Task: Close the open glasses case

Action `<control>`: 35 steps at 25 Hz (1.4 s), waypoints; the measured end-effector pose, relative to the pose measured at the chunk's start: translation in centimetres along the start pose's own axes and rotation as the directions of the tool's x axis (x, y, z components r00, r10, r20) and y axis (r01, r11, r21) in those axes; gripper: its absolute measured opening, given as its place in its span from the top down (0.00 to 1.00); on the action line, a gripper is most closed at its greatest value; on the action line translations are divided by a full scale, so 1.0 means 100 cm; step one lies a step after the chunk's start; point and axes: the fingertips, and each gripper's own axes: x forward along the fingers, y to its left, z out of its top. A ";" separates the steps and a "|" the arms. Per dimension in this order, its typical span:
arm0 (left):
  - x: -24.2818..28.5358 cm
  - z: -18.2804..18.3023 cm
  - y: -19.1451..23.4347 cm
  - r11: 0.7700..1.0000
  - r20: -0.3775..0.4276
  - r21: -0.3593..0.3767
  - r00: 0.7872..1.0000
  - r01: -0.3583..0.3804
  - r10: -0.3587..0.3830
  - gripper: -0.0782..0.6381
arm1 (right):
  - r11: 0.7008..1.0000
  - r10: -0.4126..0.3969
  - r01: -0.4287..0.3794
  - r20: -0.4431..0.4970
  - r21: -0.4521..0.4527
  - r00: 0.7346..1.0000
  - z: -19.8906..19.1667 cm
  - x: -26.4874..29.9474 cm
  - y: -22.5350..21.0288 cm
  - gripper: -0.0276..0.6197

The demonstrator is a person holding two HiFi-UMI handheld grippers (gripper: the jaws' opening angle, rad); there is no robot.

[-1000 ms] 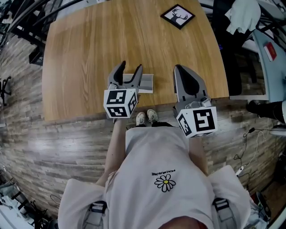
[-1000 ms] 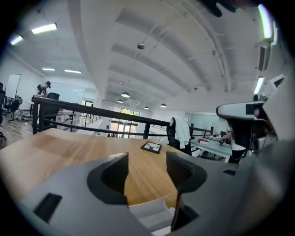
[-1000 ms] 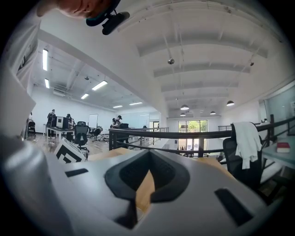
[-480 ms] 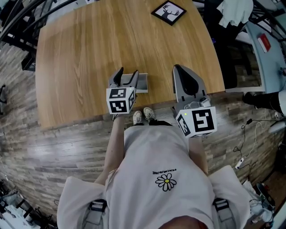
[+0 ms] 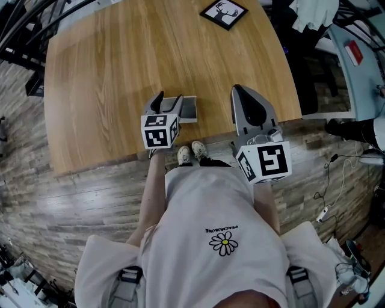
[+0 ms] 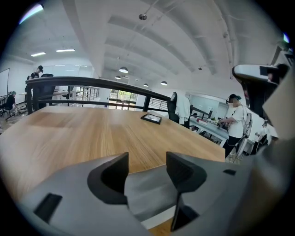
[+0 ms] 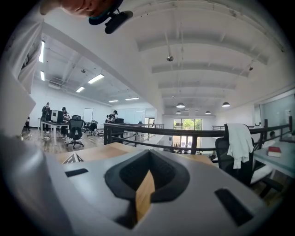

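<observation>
At the near edge of a light wooden table [image 5: 114, 66], a person in a white T-shirt is holding two grey two-jaw grippers over a flat grey rectangular glasses case [image 5: 187, 109], which is lying on the wood close to the table's front edge. The left gripper [image 5: 169, 100] is hovering right at the case with its jaws spread wide. In the left gripper view [image 6: 147, 162] the case [image 6: 150, 193] is showing in the gap between and below them, with a pale strip running along its near side, though whether either jaw is touching it cannot be made out. The right gripper [image 5: 237, 91] is hanging well to the right of the case; its own view [image 7: 147, 161] is showing the jaws pressed together on nothing, with only a sliver of tabletop between them. A small black-framed deer picture [image 5: 223, 12] is sitting well apart at the far side of the table. The closing appears to be at its approach stage: the left tool is lining up on the case. Whether the lid is partly down already cannot be settled from these angles. Pressing it fully shut and drawing the tool away looks like what is remaining.
</observation>
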 end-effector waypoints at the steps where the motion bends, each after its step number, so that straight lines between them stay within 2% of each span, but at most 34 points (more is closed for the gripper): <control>1: 0.001 -0.002 0.001 1.000 -0.008 -0.001 1.000 0.001 -0.001 0.54 | 1.000 0.001 -0.001 0.000 0.000 1.000 0.000 0.000 0.000 0.95; 5: 0.003 -0.007 0.004 1.000 -0.028 -0.015 1.000 0.009 -0.009 0.54 | 1.000 0.008 -0.008 -0.001 0.002 1.000 -0.001 0.002 0.002 0.95; 16: 0.001 -0.010 0.003 1.000 -0.044 0.013 0.999 0.008 -0.007 0.55 | 0.999 0.029 -0.029 -0.008 0.016 1.000 -0.006 0.004 0.003 0.95; 35: -0.020 -0.027 -0.012 1.000 -0.050 0.022 0.999 -0.007 0.008 0.55 | 0.979 0.203 -0.202 0.042 -0.025 0.978 0.009 0.031 0.039 0.95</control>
